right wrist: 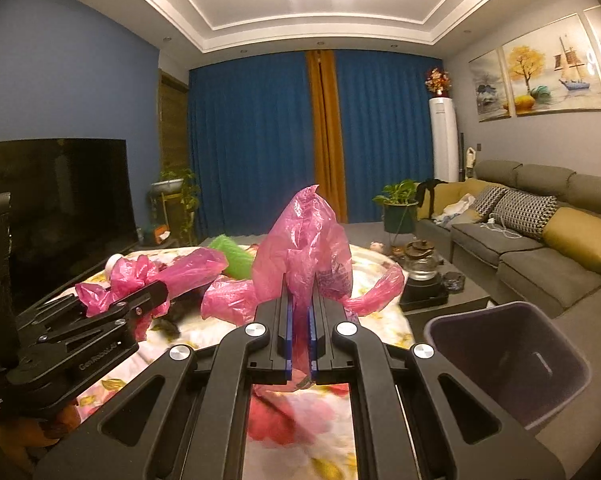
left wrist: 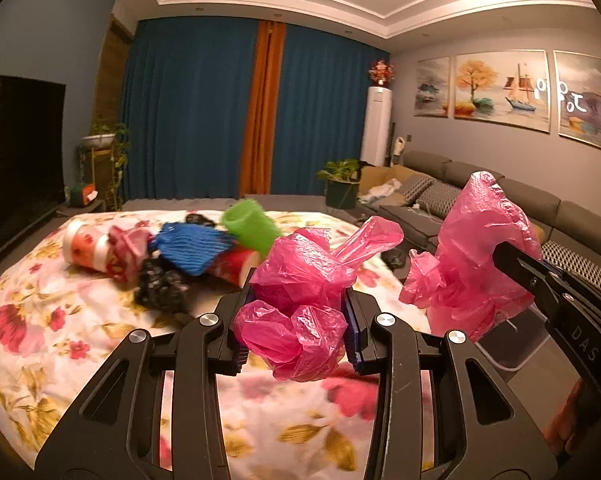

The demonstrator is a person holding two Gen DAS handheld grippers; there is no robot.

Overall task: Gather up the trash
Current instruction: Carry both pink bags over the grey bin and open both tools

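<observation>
Pink plastic bag (left wrist: pixel 300 312) hangs crumpled above the floral cloth (left wrist: pixel 40 320), pinched at one part by the left gripper (left wrist: pixel 296 320) and at another by the right gripper (right wrist: pixel 300 336), whose jaws are pressed together on the film. Beyond lie a blue mesh sleeve (left wrist: pixel 192 246), a green roll (left wrist: pixel 248 228) and black wrappers (left wrist: pixel 160 284); the dark bin (right wrist: pixel 512 360) stands to the right, beside the cloth.

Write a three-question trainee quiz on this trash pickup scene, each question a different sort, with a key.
1. True or false: the left hand-held gripper is empty.
2. What does the right hand-held gripper pinch?
A. green roll
B. pink bag
C. blue net
3. Fill in: the bin stands on the ____ side of the right wrist view.

Key:
1. False; it is shut on a pink bag.
2. B, a pink bag; the green roll and blue net lie on the floral cloth.
3. right
</observation>
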